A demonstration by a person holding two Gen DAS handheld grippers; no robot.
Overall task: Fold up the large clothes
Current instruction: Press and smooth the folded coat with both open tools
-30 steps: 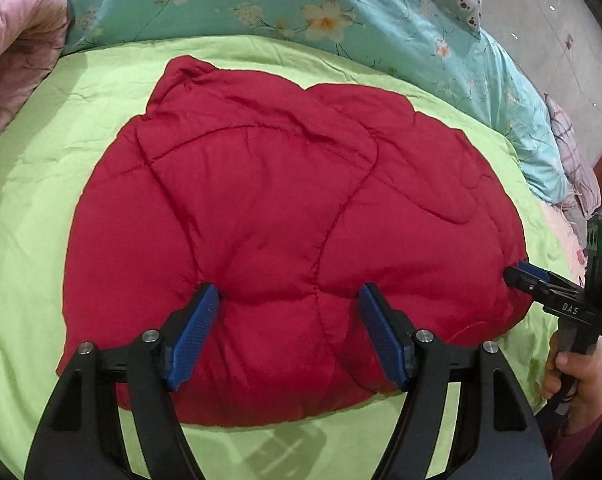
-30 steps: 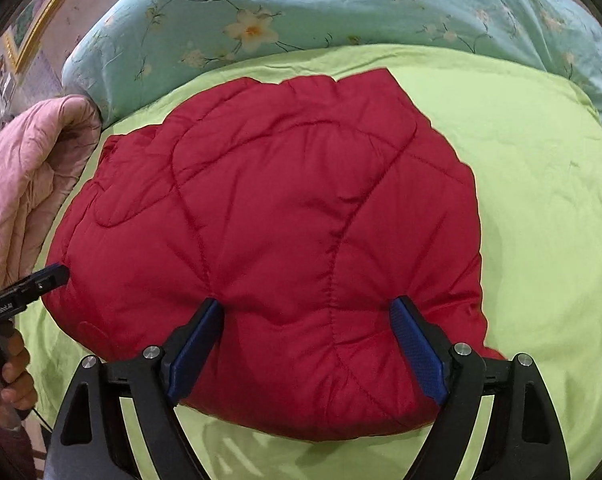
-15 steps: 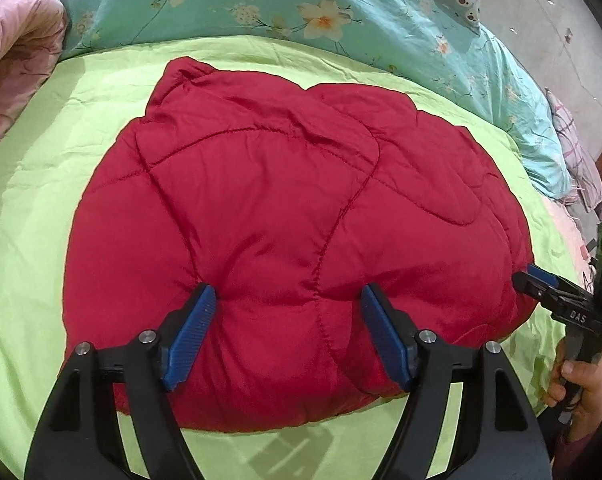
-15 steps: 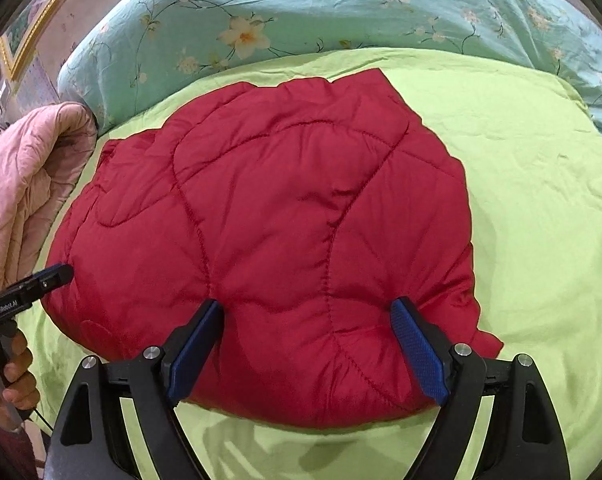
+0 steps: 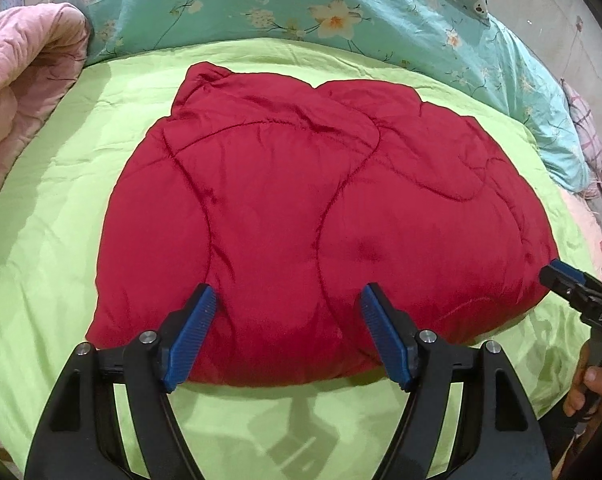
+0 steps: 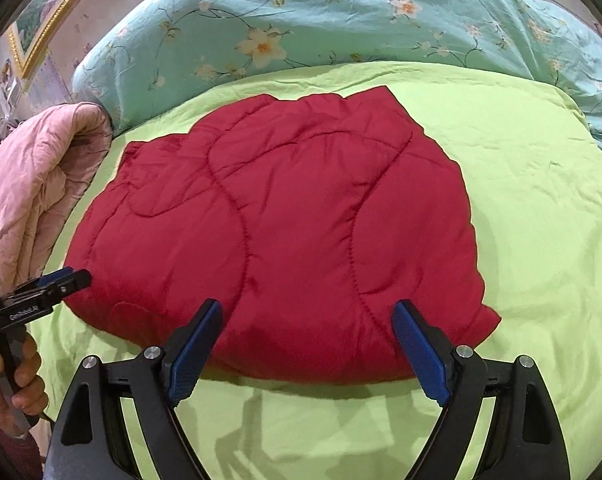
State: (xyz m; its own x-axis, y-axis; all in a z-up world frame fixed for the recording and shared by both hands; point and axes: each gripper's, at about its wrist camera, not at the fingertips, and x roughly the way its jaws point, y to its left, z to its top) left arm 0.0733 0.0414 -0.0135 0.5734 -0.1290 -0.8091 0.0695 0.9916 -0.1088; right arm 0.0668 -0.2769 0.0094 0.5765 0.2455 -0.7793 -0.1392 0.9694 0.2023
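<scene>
On the green bed sheet [image 5: 53, 208], the folded red quilt [image 5: 301, 216] lies just ahead of you, long axis left to right. Your left hand-held gripper [image 5: 287, 330] and right hand-held gripper [image 6: 307, 344] both stand apart at its near edge, about equally near.

Quilt [image 5: 301, 216] on sheet [image 5: 61, 240], pillow [image 5: 261, 4] behind.
</scene>
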